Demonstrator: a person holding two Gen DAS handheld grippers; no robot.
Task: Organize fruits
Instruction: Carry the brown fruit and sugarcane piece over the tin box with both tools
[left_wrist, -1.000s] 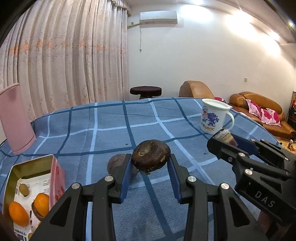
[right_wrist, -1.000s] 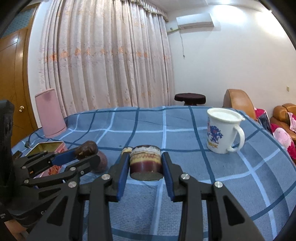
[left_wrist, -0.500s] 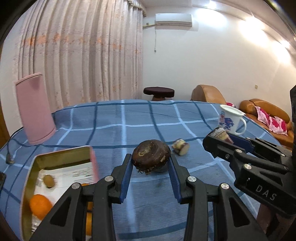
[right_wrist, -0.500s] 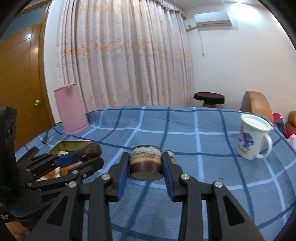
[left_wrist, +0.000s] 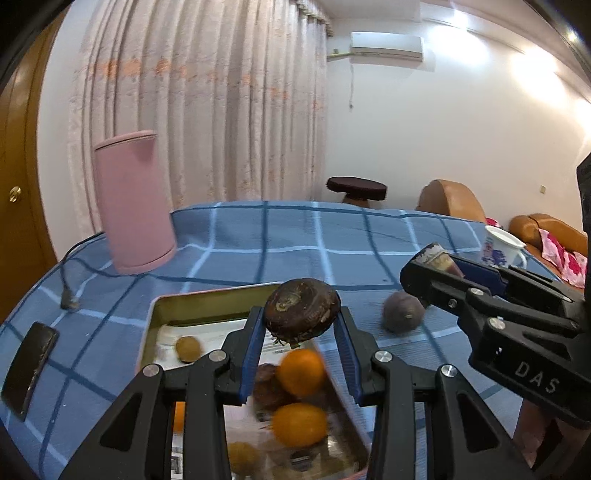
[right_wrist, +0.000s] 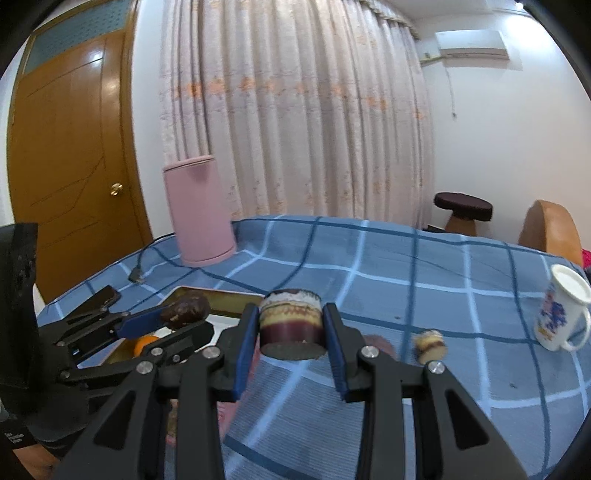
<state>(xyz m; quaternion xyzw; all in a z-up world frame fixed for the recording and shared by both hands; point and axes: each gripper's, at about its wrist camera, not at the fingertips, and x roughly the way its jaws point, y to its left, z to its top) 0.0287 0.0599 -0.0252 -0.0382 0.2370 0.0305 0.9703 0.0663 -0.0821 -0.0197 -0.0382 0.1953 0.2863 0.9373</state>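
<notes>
Phone (left_wrist: 29, 369): dark slab flat on the near left of the blue checked tablecloth (left_wrist: 288, 240).
Cable plug (left_wrist: 69, 301): lies on the cloth just beyond the phone, its lead running off toward the far left.
Pink container (left_wrist: 133, 201): stands on the far left of the table, in front of the curtain (left_wrist: 207, 110).
Metal tray (left_wrist: 162, 317): open tin on the near left; it holds oranges (left_wrist: 301, 371), a small brownish fruit (left_wrist: 188, 349) and some dark fruit, blurred.
Left gripper (left_wrist: 301, 332): its blue pads are clamped on a round dark brown fruit (left_wrist: 302, 314), held in the air above the tray's near right part.
Purple fruit (left_wrist: 402, 312): sits on the cloth just right of the tray, apart from both grippers.
Right gripper (right_wrist: 291, 339): closed on a cut sugarcane piece (right_wrist: 291, 319), purple skin with a pale top, held upright over the cloth, right of the tray.
Small cane piece (right_wrist: 428, 343): lies on the cloth right of the right gripper, not touched.
White mug (right_wrist: 563, 308): printed blue pattern, far right edge of the table, tilted in the fisheye view.
Room beyond: wooden door (right_wrist: 74, 147) at left, air conditioner (left_wrist: 386, 46) high on the wall, round stool (left_wrist: 356, 186) and tan sofa (left_wrist: 546, 232) at right.
</notes>
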